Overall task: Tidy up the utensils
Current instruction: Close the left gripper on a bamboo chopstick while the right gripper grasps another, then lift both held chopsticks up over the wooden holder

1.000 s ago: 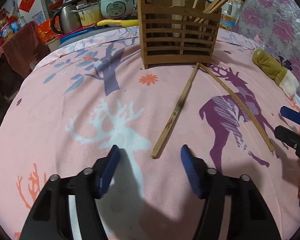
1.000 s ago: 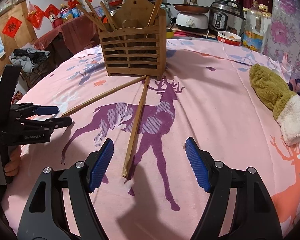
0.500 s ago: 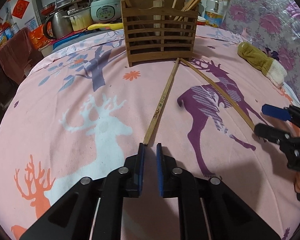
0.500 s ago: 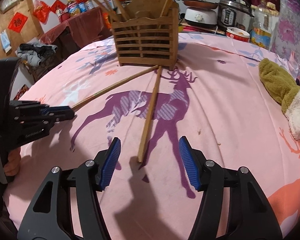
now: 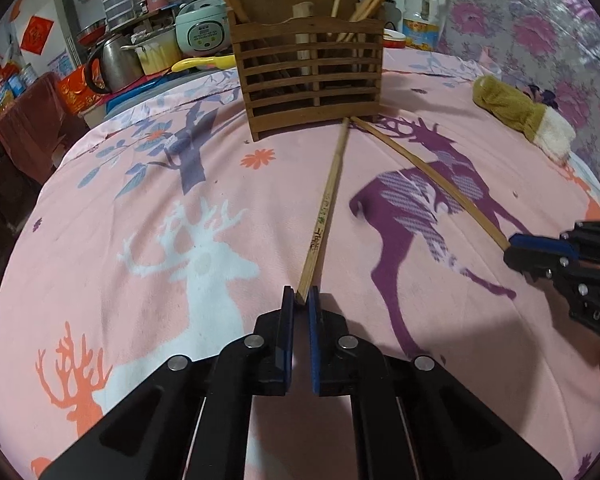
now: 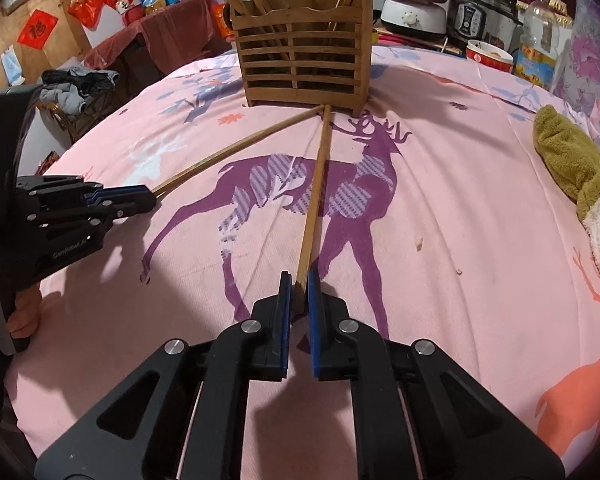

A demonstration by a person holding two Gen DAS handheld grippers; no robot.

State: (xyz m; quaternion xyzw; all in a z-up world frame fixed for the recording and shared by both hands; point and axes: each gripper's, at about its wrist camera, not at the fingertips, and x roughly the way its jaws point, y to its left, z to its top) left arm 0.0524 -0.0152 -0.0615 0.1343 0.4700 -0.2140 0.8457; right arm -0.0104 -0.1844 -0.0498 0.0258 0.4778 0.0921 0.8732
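Two bamboo chopsticks lie on the pink deer-print cloth, their far ends meeting at the foot of a slatted wooden utensil holder (image 5: 310, 76) that has several chopsticks standing in it. My left gripper (image 5: 300, 300) is shut on the near end of one chopstick (image 5: 326, 210). My right gripper (image 6: 299, 282) is shut on the near end of the other chopstick (image 6: 315, 192). In the left wrist view the right gripper (image 5: 514, 246) shows at the right, at the end of its chopstick (image 5: 428, 172). In the right wrist view the left gripper (image 6: 150, 199) shows at the left, holding its chopstick (image 6: 236, 148). The holder also shows in the right wrist view (image 6: 304, 66).
An olive and white plush mitten (image 5: 520, 114) lies at the table's right side, also in the right wrist view (image 6: 576, 176). Behind the table stand rice cookers (image 6: 482, 12), a kettle (image 5: 114, 62), a bowl (image 6: 490, 54) and an oil bottle (image 5: 422, 20).
Both grippers have closed from wide open and moved forward onto the near ends of the two chopsticks, each now gripping one.
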